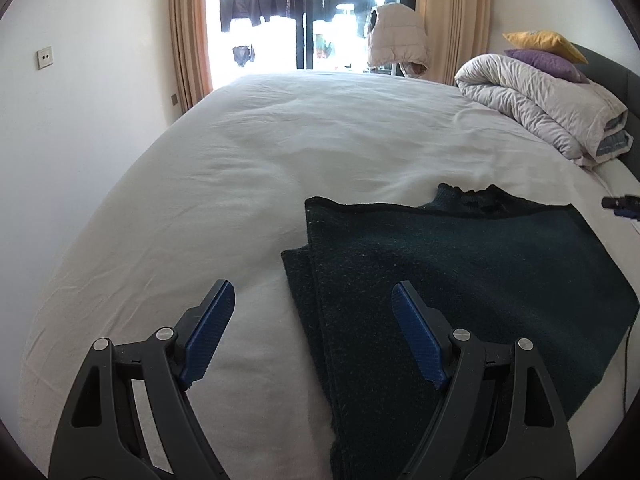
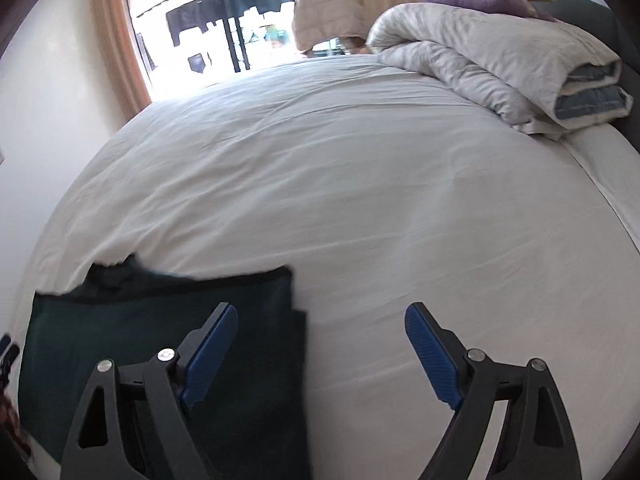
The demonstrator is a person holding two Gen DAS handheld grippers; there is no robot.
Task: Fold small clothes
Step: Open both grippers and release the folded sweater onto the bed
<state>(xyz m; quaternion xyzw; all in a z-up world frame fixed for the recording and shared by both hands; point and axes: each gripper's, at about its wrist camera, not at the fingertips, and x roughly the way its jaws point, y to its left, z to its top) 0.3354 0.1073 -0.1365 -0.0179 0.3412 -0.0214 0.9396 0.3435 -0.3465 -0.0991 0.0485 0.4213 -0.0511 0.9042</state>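
So the dark green knitted garment (image 1: 460, 280) was lying flat on the big bed with the white sheet (image 1: 260, 160), already folded over on itself. You could see doubled layers along its left edge in the left wrist view, and a bit of ribbed collar or hem poking out past its far edge.

The left gripper (image 1: 314, 296) was spread wide with nothing between the blue pads. One finger sat over bare sheet just left of the garment, the other over the garment's near left part. I couldn't tell if that one actually touched the knit.

Same story for the right gripper (image 2: 322, 320): jaws apart, nothing pinched. Its left finger was over the garment's right edge (image 2: 160, 320), the right finger over plain sheet beside it. That view was a little blurry, so no call on contact there either.

Well beyond the garment, at the head end, there was a rolled-up pale quilt (image 1: 552, 108) with a purple cushion (image 1: 548, 64) and a yellow cushion (image 1: 540, 40) stacked on it. Past the far edge of the bed was a bright glass door with beige curtains (image 1: 188, 32).
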